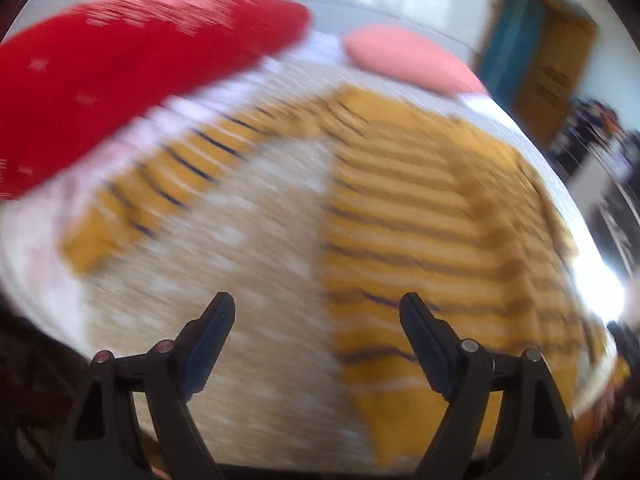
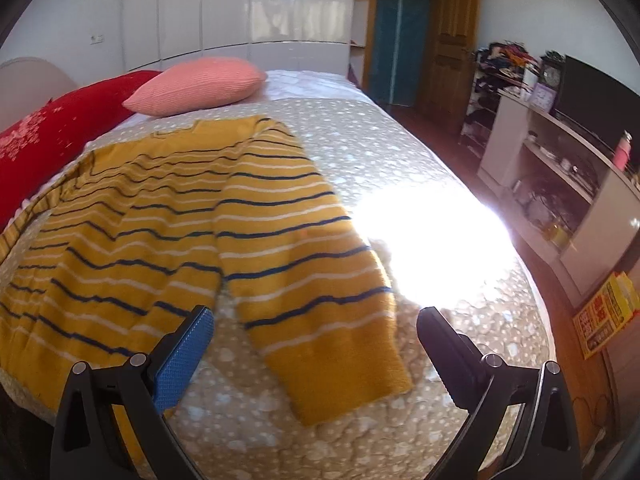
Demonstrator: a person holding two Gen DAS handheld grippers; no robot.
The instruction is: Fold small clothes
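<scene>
A yellow sweater with dark and white stripes [image 2: 160,216] lies spread flat on the bed. Its right sleeve [image 2: 320,300] reaches toward me, the cuff lying between my right gripper's fingers. My right gripper [image 2: 316,324] is open and empty, just above the cuff. In the blurred left wrist view the sweater's body [image 1: 420,220] is to the right and its left sleeve [image 1: 168,184] stretches to the upper left. My left gripper [image 1: 318,308] is open and empty, over the bedspread beside the sweater's left edge.
The bed has a beige dotted bedspread [image 2: 380,152]. A pink pillow [image 2: 200,84] and a red pillow [image 2: 60,128] lie at the head. A bright sun patch [image 2: 432,248] sits right of the sleeve. Shelves and a desk [image 2: 560,184] stand along the right wall.
</scene>
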